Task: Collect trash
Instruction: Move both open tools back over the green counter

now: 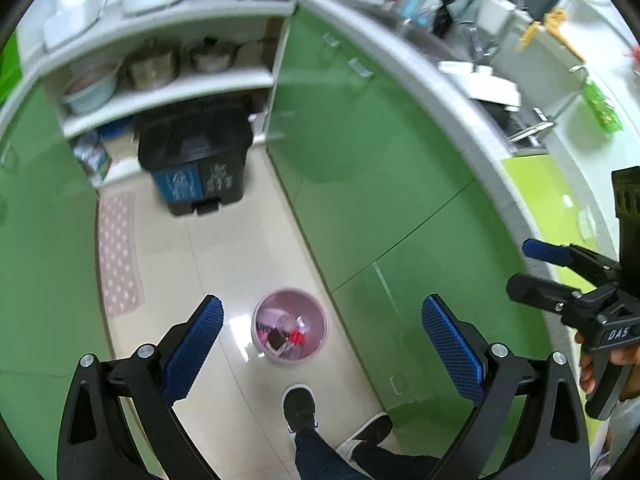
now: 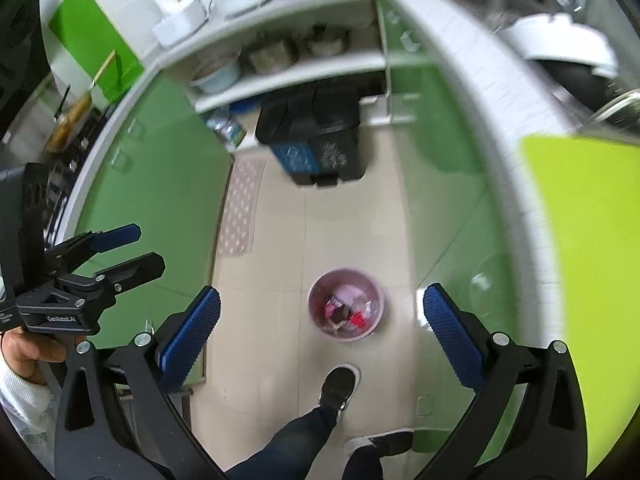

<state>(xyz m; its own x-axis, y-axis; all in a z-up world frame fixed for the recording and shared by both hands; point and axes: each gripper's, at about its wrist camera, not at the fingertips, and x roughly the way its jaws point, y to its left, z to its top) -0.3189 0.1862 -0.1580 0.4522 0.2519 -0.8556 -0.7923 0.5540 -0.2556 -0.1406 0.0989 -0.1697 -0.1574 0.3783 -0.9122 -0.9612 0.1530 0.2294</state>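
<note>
A small round pink waste bin (image 1: 292, 298) stands on the tiled floor far below both grippers. Inside it lies trash (image 1: 294, 336): red, black and pink wrappers and clear plastic. My left gripper (image 1: 325, 342) is held high above the bin, open, with nothing between its blue pads. To the right in the left wrist view, my right gripper (image 1: 533, 268) is seen from the side, a hand on its handle. In the right wrist view the pink bin (image 2: 346, 278) and its trash (image 2: 348, 314) sit below the right gripper (image 2: 321, 320), which is wide open and empty. At that view's left edge the left gripper (image 2: 140, 249) stands open.
Green cabinet doors (image 1: 380, 168) line both sides of the narrow floor. A black two-part pedal bin (image 1: 196, 168) stands at the far end under shelves of pots. A pink dotted mat (image 1: 118, 252) lies on the left. The person's dark shoes (image 1: 300, 406) stand just before the pink bin.
</note>
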